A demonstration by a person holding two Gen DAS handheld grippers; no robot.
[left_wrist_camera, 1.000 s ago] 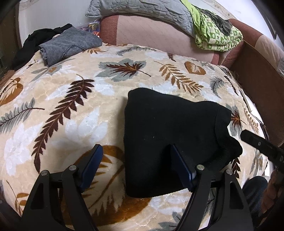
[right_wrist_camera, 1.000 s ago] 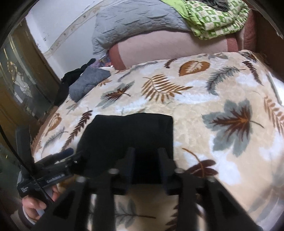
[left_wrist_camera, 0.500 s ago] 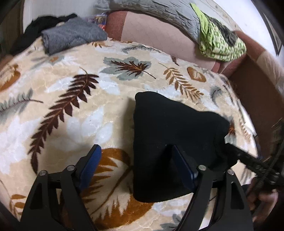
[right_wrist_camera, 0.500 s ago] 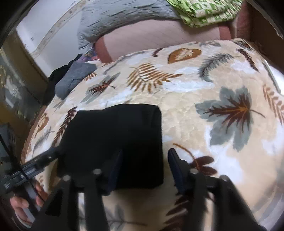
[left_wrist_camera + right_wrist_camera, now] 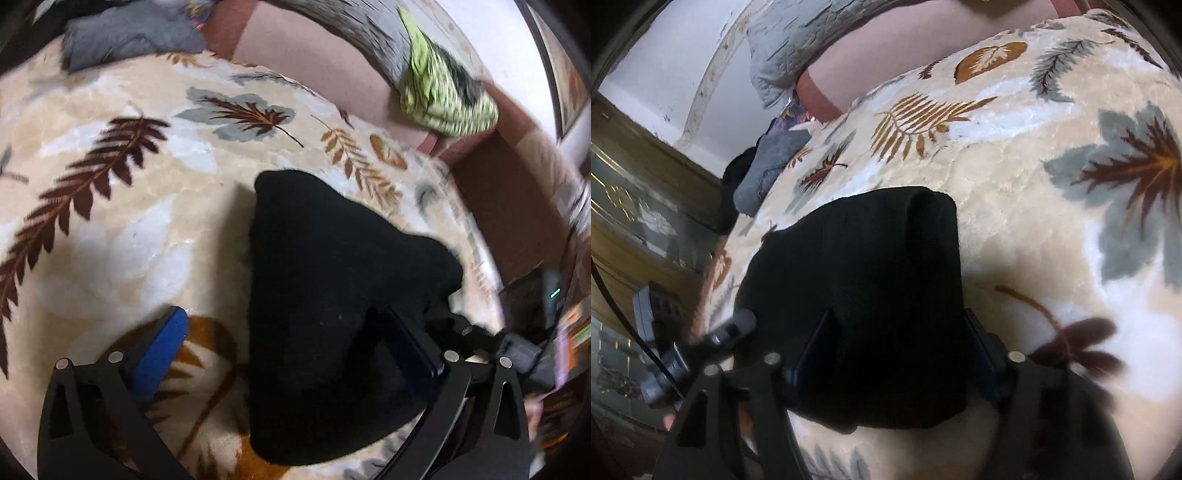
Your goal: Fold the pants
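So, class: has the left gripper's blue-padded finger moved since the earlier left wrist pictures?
Yes. The blue-padded finger has swung outward, away from the black pants, as the left gripper is opening.

Both claws have dropped toward the black pants [image 5: 332,295]; the left claw [image 5: 291,350] is opening, seemingly wider than before.

Home bedroom: leaf-print blanket [image 5: 110,240] (bedding [image 5: 447,103] heaped behind).

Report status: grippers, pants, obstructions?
Left gripper opening wide, straddling pants' edge. Right gripper open astride black folded pants, not visibly pinching. Nothing in the way on leaf-print blanket.
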